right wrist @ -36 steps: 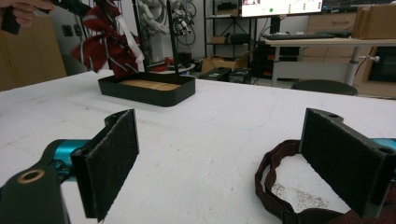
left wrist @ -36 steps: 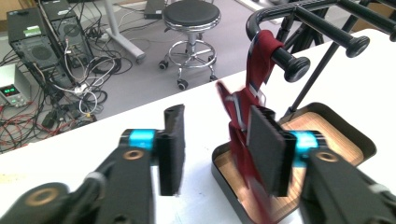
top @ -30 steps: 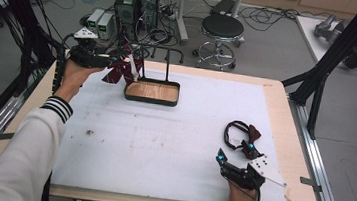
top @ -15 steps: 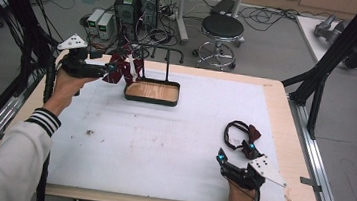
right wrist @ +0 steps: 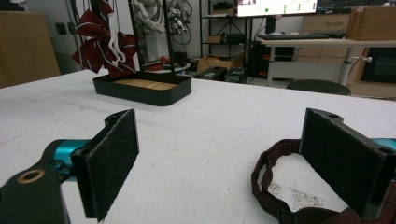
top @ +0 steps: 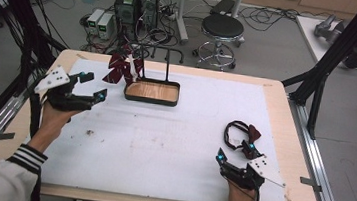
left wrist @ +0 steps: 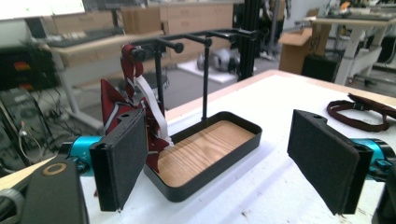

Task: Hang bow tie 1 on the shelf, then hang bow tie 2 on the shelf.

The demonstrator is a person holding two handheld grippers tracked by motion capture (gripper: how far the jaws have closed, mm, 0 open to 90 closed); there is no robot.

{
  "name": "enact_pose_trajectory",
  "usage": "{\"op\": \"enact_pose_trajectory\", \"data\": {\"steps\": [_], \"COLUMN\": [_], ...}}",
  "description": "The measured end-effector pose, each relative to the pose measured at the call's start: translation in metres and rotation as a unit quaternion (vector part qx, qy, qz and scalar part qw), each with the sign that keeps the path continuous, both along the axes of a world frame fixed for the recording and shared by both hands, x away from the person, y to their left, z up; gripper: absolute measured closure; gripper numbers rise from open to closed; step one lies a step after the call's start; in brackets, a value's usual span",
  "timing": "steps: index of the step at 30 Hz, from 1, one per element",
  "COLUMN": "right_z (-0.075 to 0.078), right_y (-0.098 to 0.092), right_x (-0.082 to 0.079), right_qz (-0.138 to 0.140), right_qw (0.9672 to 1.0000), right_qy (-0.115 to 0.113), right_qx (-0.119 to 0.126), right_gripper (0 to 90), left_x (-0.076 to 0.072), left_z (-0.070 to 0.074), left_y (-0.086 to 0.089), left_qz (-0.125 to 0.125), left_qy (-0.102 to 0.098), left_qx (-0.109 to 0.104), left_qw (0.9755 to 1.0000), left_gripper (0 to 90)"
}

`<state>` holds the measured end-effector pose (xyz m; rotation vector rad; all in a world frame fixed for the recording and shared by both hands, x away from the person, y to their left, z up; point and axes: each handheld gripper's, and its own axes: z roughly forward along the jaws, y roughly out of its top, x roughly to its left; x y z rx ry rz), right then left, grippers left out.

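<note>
On the white tabletop, two handheld tongs are sitting well apart. The left tongs are hovering near the table's left edge, jaws having just been opening, now spread wide with nothing between them. They are facing a black stand with a wooden tray base and a rail on top. A dark red striped bow tie is hanging from the rail's left end by its white strap, its long axis running roughly up and down, the bow drooping toward the tray's left corner. The right tongs are resting low near the front right, jaws apart and empty. Just beyond them, a second dark red bow tie is lying flat, its strap loop curling toward the tongs and the bow pointing away.

Likely risks: the limp strap could slip from the pads while being lifted, or snag and drag; a careless reach could also knock the hanging tie off its rail
</note>
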<state>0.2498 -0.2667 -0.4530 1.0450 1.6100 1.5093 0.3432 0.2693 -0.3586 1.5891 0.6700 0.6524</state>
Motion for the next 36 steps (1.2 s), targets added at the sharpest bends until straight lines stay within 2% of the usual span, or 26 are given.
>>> {"op": "enact_pose_trajectory", "data": {"steps": [3,8,11,15,20,26,36], "right_z": [0.000,0.000,0.000,0.000,0.000,0.000,0.000], "right_y": [0.000,0.001,0.001,0.001,0.001,0.002,0.001], "right_x": [0.000,-0.001,-0.001,-0.001,-0.001,-0.002,-0.002], "right_qz": [0.001,0.003,0.004,0.004,0.004,0.003,0.005], "right_qw": [1.0000,1.0000,1.0000,1.0000,1.0000,0.9999,0.9999], "right_qy": [0.000,0.000,-0.005,-0.005,-0.003,-0.007,-0.009], "right_qx": [-0.001,-0.003,-0.007,-0.008,-0.006,-0.010,-0.001], "right_gripper": [11.0,11.1,11.0,11.1,11.1,11.0,11.0], "left_x": [-0.015,-0.033,-0.039,-0.048,-0.057,-0.059,-0.063], "left_z": [-0.013,-0.031,-0.042,-0.056,-0.073,-0.076,-0.078], "left_y": [0.003,0.009,0.011,0.014,0.017,0.016,0.014], "left_qz": [-0.001,0.002,0.003,-0.006,-0.005,-0.005,0.001], "left_qy": [-0.005,-0.004,-0.003,-0.008,-0.016,-0.021,-0.026], "left_qx": [-0.009,-0.027,-0.017,-0.027,-0.026,-0.034,-0.028], "left_qw": [1.0000,0.9996,0.9998,0.9996,0.9995,0.9992,0.9993], "left_gripper": [20.7,20.7,20.6,20.6,20.6,20.6,20.6]}}
